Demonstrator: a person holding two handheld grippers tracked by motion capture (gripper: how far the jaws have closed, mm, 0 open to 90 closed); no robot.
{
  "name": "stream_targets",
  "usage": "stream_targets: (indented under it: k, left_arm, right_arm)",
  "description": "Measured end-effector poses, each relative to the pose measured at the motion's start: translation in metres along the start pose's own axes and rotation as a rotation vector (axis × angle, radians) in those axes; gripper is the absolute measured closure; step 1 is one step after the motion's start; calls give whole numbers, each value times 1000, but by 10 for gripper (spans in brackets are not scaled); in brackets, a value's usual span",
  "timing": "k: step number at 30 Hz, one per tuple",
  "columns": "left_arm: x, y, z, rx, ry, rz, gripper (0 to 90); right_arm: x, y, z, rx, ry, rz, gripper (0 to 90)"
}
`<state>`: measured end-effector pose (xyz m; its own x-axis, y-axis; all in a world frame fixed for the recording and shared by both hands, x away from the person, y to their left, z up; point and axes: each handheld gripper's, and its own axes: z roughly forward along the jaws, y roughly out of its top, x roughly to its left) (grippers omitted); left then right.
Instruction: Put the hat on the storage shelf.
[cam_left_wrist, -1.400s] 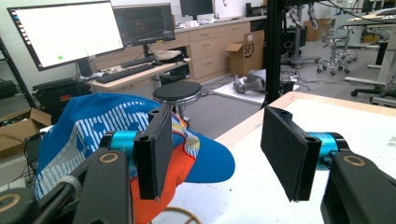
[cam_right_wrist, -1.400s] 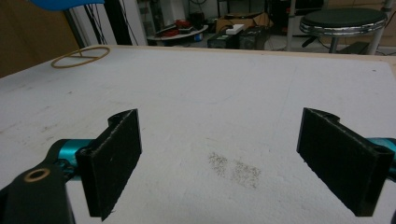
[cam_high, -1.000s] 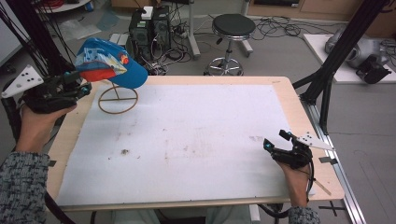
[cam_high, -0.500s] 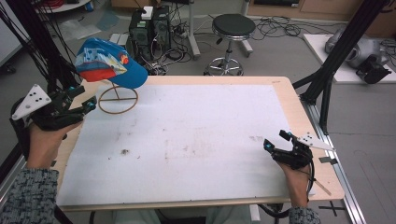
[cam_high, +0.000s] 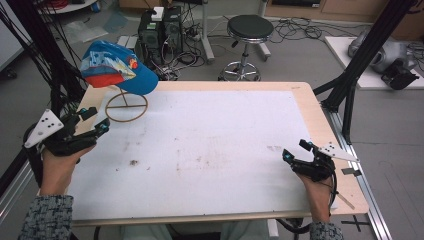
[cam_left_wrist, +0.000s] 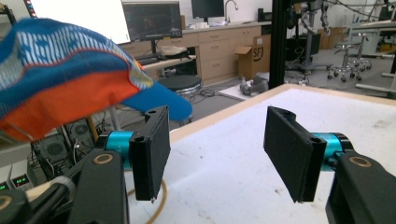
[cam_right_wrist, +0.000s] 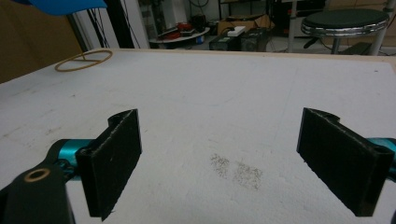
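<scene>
your left gripper sat at the left edge of the high view, jaws wide apart w/ nothing between them, just below the cap perched on its wire stand in the upper left. your right gripper rested lower right on the white table, jaws also wide open, empty.

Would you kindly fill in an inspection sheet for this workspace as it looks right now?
Surface: white table, faint stains, wooden edge.
Job's things: blue and orange cap sits on a wooden ring-base stand at the far left corner.
Clutter: nothing seen.
Grippers: left gripper open, empty, short of the stand; right gripper open, empty, near the right edge.
Cables: one trails from the right gripper; tangle on the floor beyond.
Surroundings: stool, computer towers.
</scene>
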<state>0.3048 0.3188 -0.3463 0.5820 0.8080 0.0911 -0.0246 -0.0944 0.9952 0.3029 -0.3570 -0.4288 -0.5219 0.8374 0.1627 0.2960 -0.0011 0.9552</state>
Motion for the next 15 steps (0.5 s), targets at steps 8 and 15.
stream_targets:
  k: [8,15]
  left_arm:
    - [-5,-19,-4,7,3,-34,406]
    - [-8,-34,-10,21,13,-41,403]
  right_arm:
    - [-1,0,0,4,-1,-7,130]
    - [0,0,0,6,-3,-5,130]
